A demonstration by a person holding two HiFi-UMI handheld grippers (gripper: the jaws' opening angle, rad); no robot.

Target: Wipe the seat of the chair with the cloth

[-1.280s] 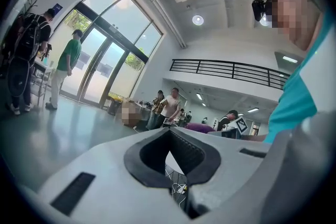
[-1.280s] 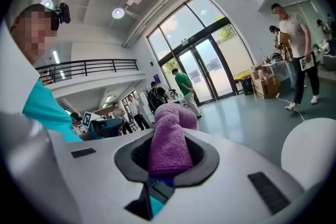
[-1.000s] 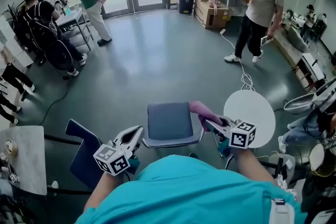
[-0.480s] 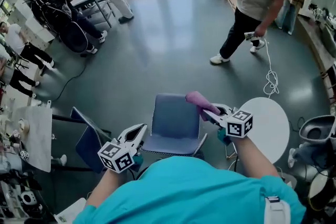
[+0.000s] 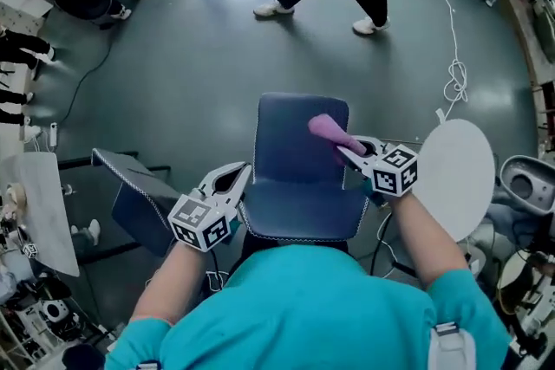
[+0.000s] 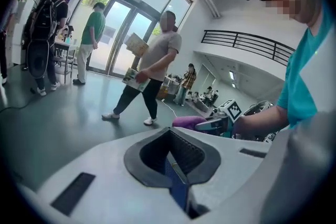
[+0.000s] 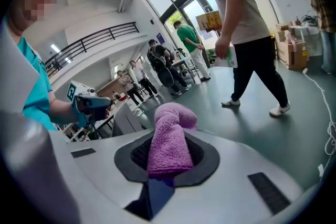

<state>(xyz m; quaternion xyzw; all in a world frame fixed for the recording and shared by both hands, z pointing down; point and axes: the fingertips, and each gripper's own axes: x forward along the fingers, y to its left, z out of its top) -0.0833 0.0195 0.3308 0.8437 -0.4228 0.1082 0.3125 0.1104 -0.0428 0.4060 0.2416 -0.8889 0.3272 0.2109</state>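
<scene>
Purple cloth (image 5: 326, 131), rolled, clamped in R gripper (image 5: 345, 150) jaws, held over blue chair seat (image 5: 290, 186) near its right edge; contact w/ seat not discernible. L gripper (image 5: 236, 178): jaws together, nothing between, beside seat's left edge.

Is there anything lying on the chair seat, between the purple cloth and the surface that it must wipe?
Nothing visible does. The right gripper holds the cloth over the seat, and the seat below it looks bare.
</scene>
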